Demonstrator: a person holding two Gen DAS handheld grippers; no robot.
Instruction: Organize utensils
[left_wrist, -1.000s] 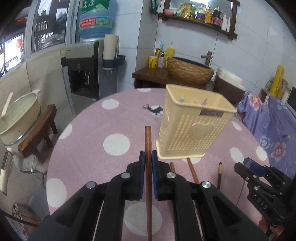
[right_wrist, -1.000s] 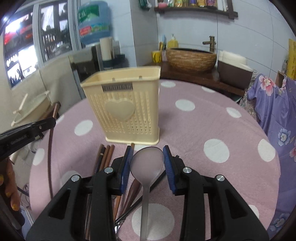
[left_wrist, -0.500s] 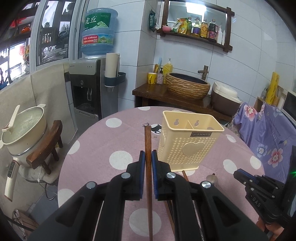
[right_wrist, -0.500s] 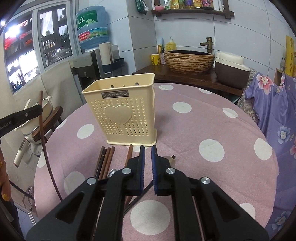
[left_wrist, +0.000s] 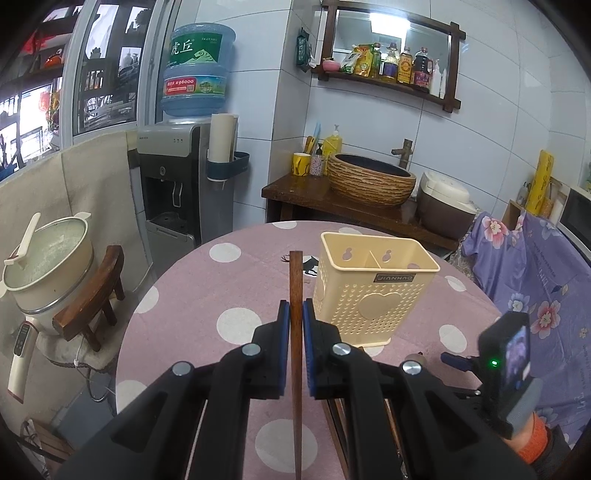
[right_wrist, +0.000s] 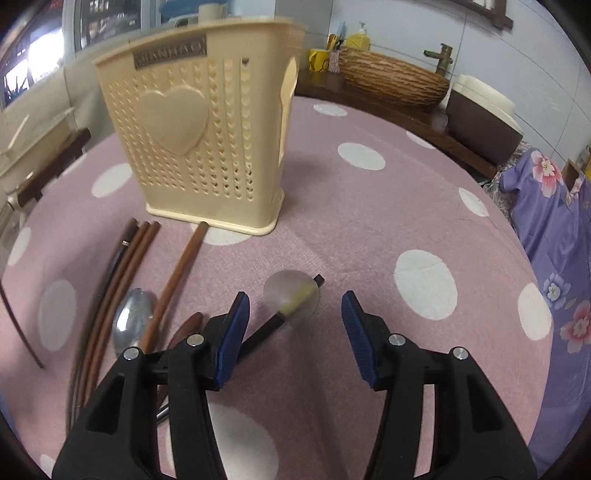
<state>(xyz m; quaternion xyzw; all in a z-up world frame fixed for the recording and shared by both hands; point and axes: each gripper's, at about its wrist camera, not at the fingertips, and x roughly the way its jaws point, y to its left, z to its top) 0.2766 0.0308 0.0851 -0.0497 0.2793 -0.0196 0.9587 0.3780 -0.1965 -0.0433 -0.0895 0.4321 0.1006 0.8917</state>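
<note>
Left gripper (left_wrist: 294, 317): jaws nearly closed, blue pads clamped on a single brown wooden chopstick (left_wrist: 295, 288). The stick runs straight along the gripper's line, its blunt end reaching past the pads, raised clear above the bench (left_wrist: 192, 295). That bench is round, under a pink cloth with white dots.

Cream plastic utensil holder (left_wrist: 373, 295) stands upright on the bench, just right of the held chopstick in the left wrist view. Perforated walls, raised heart on the front, a divider making two compartments; nothing seen inside from this angle.

Right gripper (right_wrist: 293, 317): jaws parted to about half width, having just been opening. Nothing gripped. It hangs low over the cloth. A pale spoon (right_wrist: 291, 295) lies on the bench between and just beyond the pads, not touched by either; its bowl is blurred, its dark handle runs back under the left-hand pad.

Left of that spoon in the right wrist view: a metal spoon (right_wrist: 133, 321), bowl up; one brown chopstick (right_wrist: 177, 280) with its tip touching or nearly touching the holder's base; a bundle of several brown and dark chopsticks (right_wrist: 122, 266) lying side by side farther left. All rest flat on the cloth in front of the holder.

Right gripper's body shows at the lower right edge of the left wrist view, with an orange cuff (left_wrist: 532, 439) behind it.
</note>
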